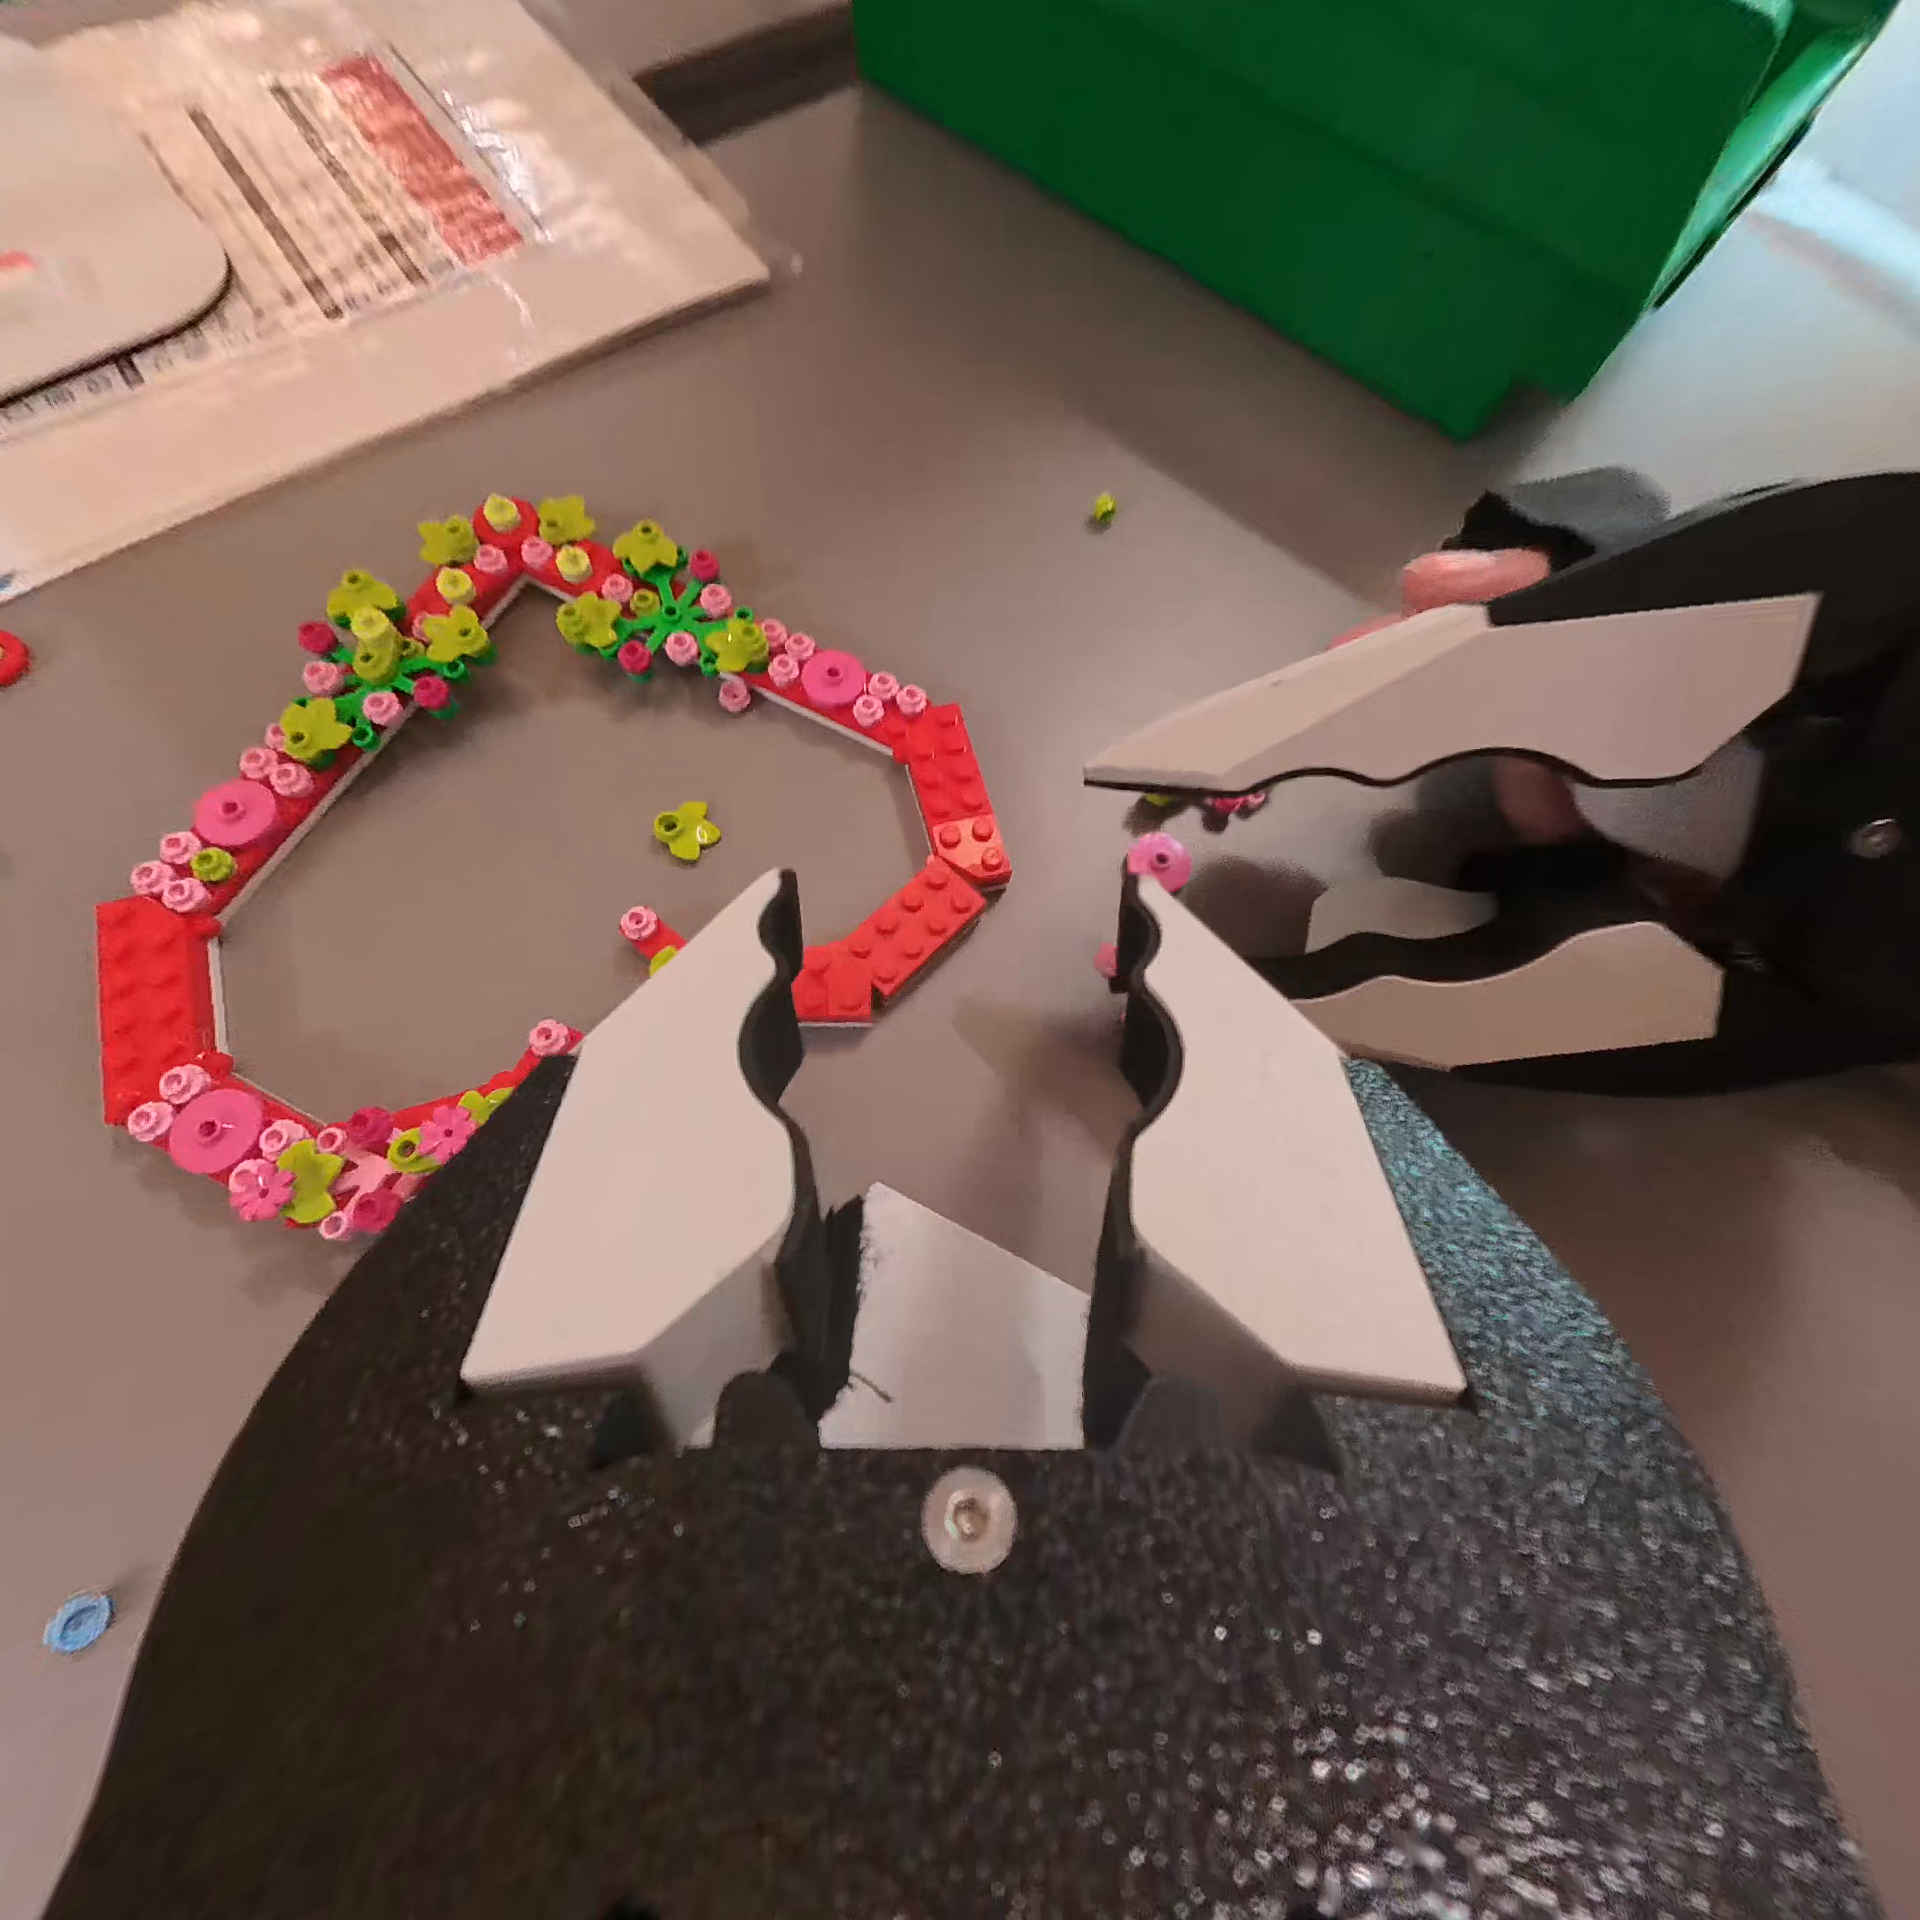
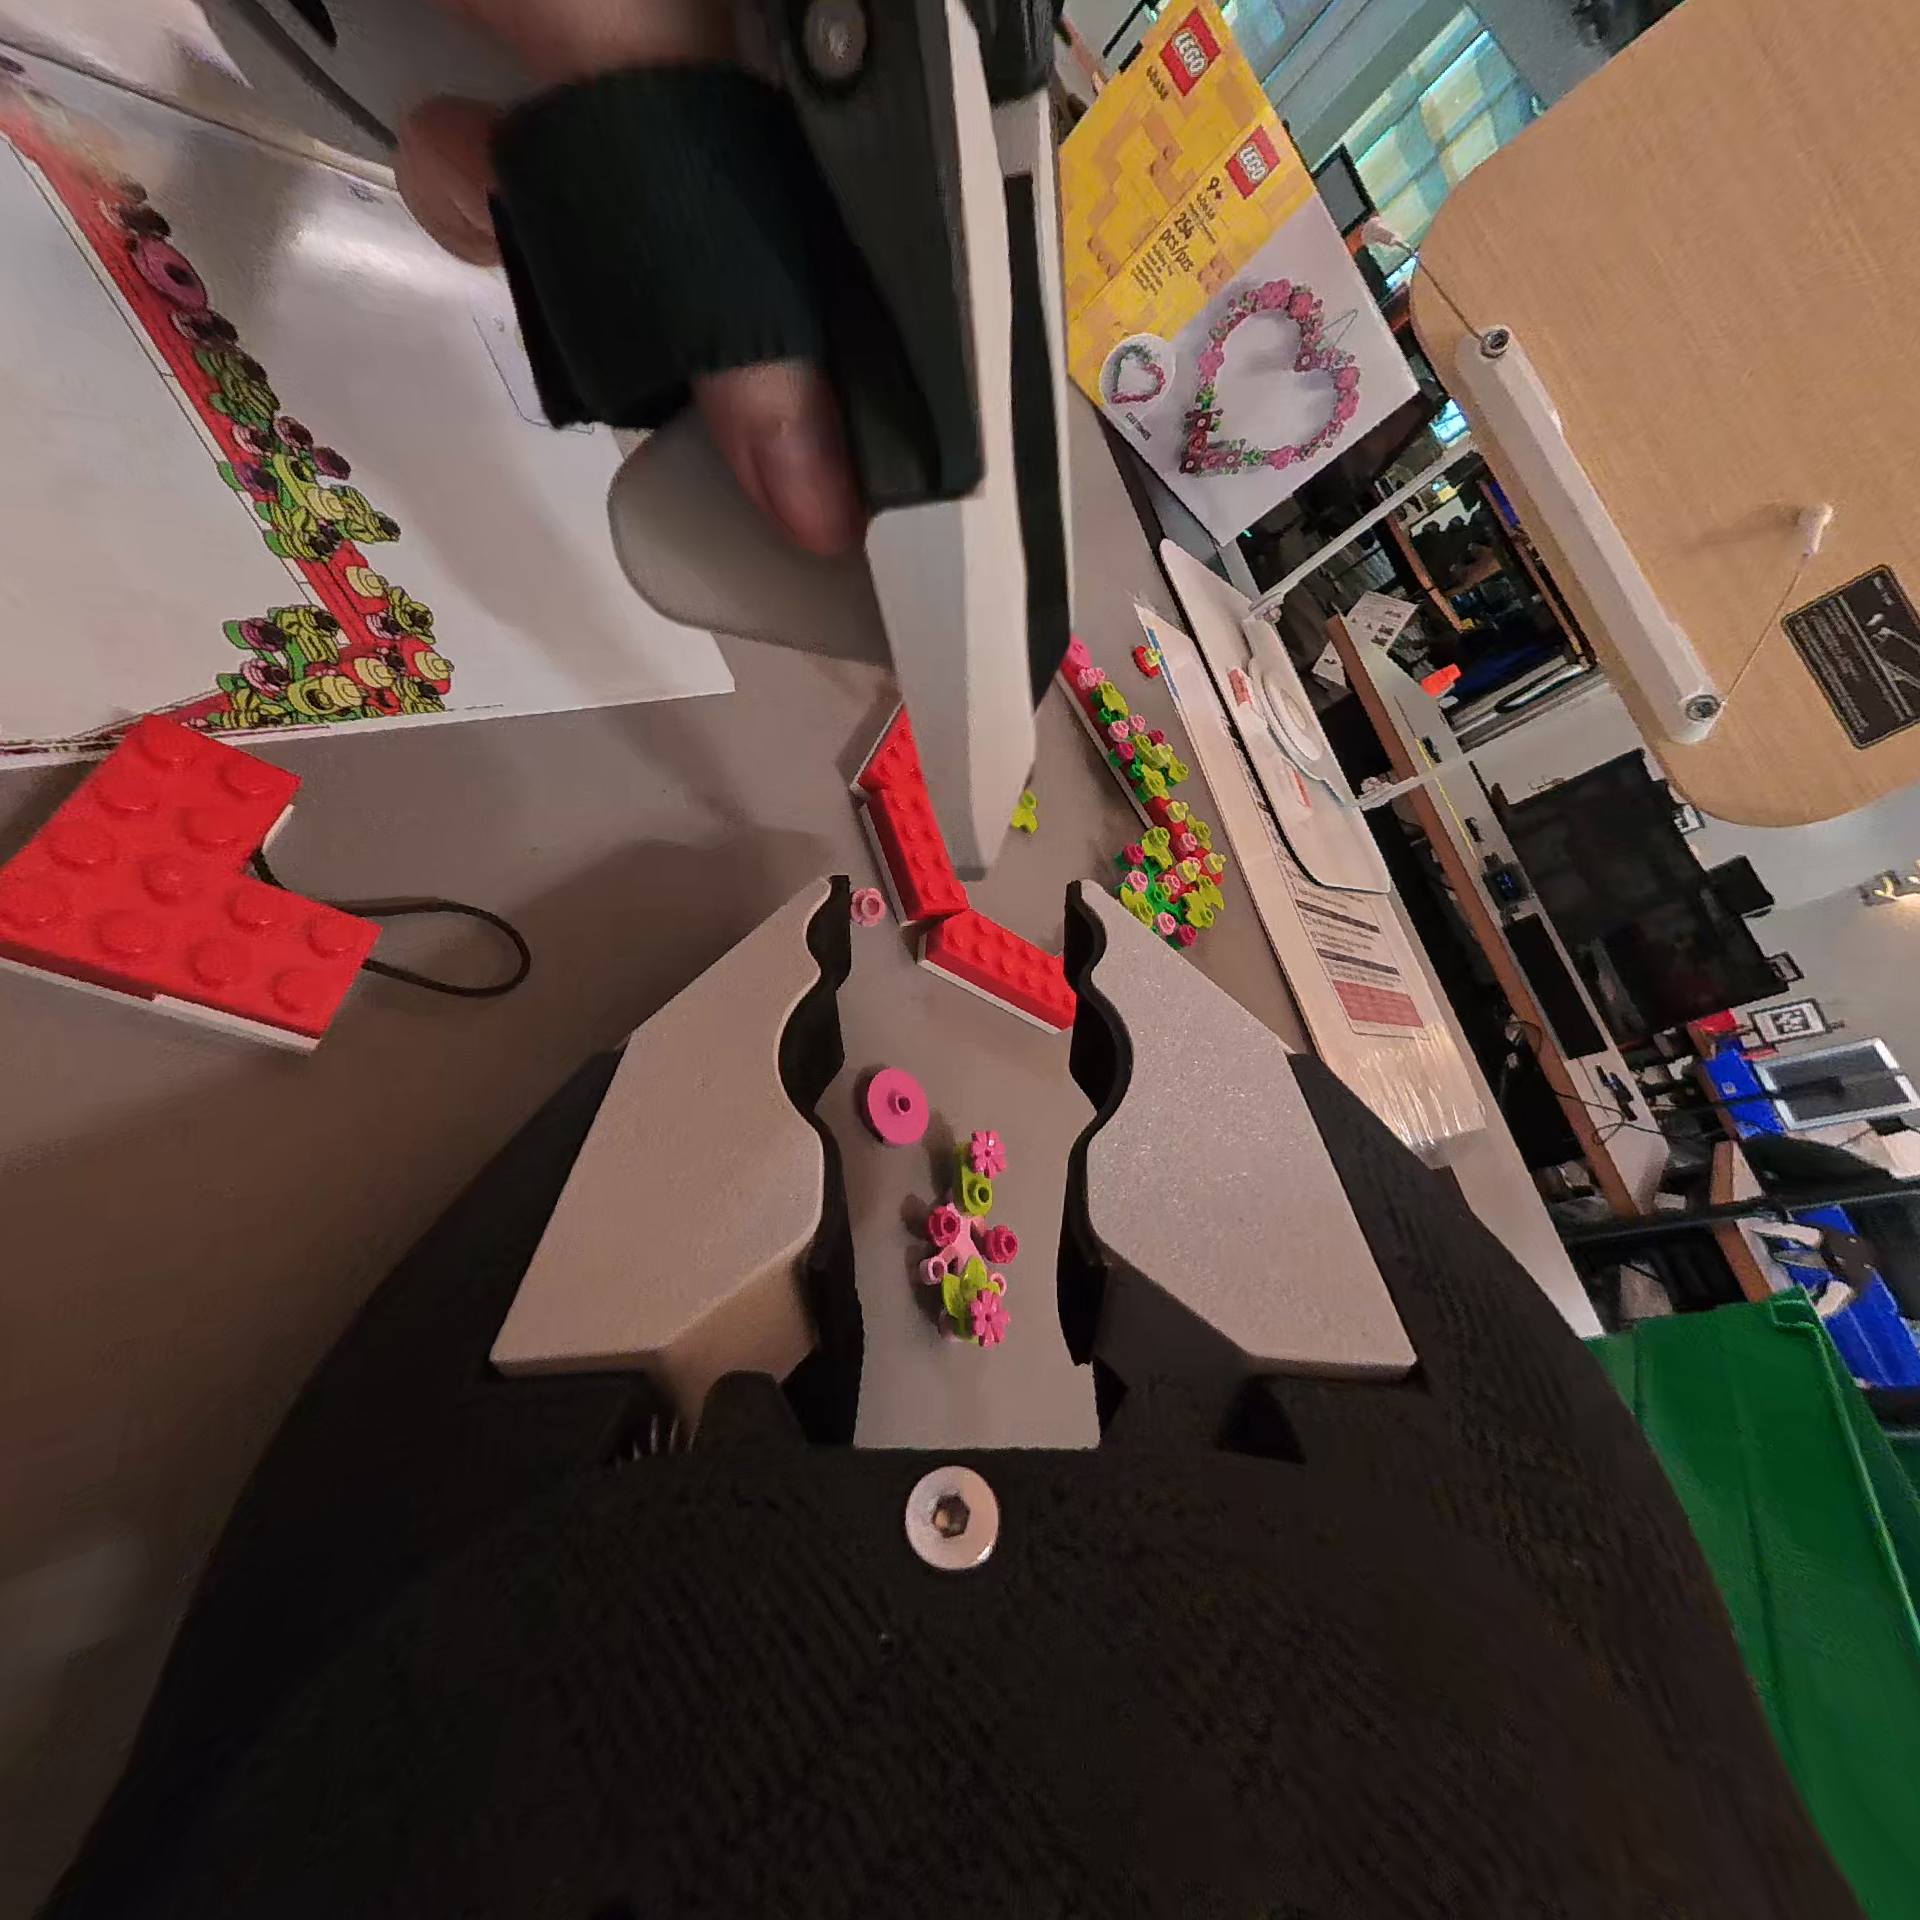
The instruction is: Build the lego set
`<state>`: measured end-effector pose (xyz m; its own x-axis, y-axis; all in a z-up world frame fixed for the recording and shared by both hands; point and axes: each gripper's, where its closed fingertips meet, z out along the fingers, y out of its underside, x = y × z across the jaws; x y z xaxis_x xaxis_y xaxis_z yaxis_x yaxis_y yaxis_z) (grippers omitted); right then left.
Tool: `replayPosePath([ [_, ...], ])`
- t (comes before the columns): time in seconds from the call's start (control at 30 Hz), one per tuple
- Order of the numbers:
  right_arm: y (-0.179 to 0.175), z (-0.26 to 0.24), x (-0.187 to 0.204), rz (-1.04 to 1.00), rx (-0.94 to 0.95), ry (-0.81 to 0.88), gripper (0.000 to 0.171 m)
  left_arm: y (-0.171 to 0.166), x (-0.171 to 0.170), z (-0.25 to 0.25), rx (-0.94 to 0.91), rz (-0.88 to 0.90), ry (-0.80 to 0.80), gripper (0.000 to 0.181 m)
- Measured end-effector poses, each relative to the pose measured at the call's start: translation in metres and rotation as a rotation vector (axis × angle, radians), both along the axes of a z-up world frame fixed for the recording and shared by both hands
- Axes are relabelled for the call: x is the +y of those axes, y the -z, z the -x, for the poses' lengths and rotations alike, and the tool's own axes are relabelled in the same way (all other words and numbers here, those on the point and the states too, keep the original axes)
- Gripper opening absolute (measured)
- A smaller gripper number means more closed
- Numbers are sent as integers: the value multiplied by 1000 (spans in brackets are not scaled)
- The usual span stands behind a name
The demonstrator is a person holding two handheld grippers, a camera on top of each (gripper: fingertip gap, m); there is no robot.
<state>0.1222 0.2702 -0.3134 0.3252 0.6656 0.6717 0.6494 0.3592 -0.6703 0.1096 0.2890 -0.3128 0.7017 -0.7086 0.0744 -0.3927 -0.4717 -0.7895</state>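
A red heart-shaped Lego frame lies flat on the grey table, with pink and lime flowers along its top and left sides. My left gripper is open and empty over the heart's lower right edge. My right gripper is open and empty, low over a pink round plate and a small pink-and-lime flower cluster. In the left wrist view the right gripper comes in from the right beside the pink round plate. A finger of the left gripper shows ahead above the frame.
A red L-shaped plate lies left of the right gripper. A lime flower sits loose inside the heart. Printed instruction sheets lie behind the heart, a green bin at back right. A set box lies farther off. The tips of both grippers are at nearly the same place. Between my right fingertips and the pink round plate there is roughly 4 cm. It turns up in the left wrist view as well.
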Motion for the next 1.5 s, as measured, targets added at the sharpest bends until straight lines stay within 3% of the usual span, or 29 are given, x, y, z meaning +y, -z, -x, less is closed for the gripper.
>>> replayPosePath([
  [0.3,-2,2,-1,1,17,-13,41,23,3,6,162,32,14,63],
  [0.43,-3,0,1,7,23,-6,41,17,6,11,149,-12,-24,59],
  [0.5,-7,-3,4,2,48,15,41,-2,9,20,87,-84,-66,57],
  [0.6,-29,-22,18,-35,177,121,33,-58,14,52,-118,-317,-192,51],
  [0.7,-51,-51,33,-61,334,249,14,-112,5,103,-307,-588,-337,42],
  [0.77,-59,-68,40,-72,409,308,0,-129,-3,136,-346,-738,-416,11],
  [0.8,-61,-73,42,-73,432,324,0,-131,-4,151,-333,-790,-462,0],
  [0.87,-61,-76,45,-63,442,329,0,-123,-3,165,-283,-817,-501,0],
  [1.07,-52,-63,48,-94,329,277,0,-118,8,142,-210,-827,-427,0],
  [1.27,-44,-47,55,-153,203,205,0,-125,29,137,-272,-802,-443,0],
  [1.5,-45,-42,76,-151,208,171,0,-116,49,133,-230,-896,-471,0],
])
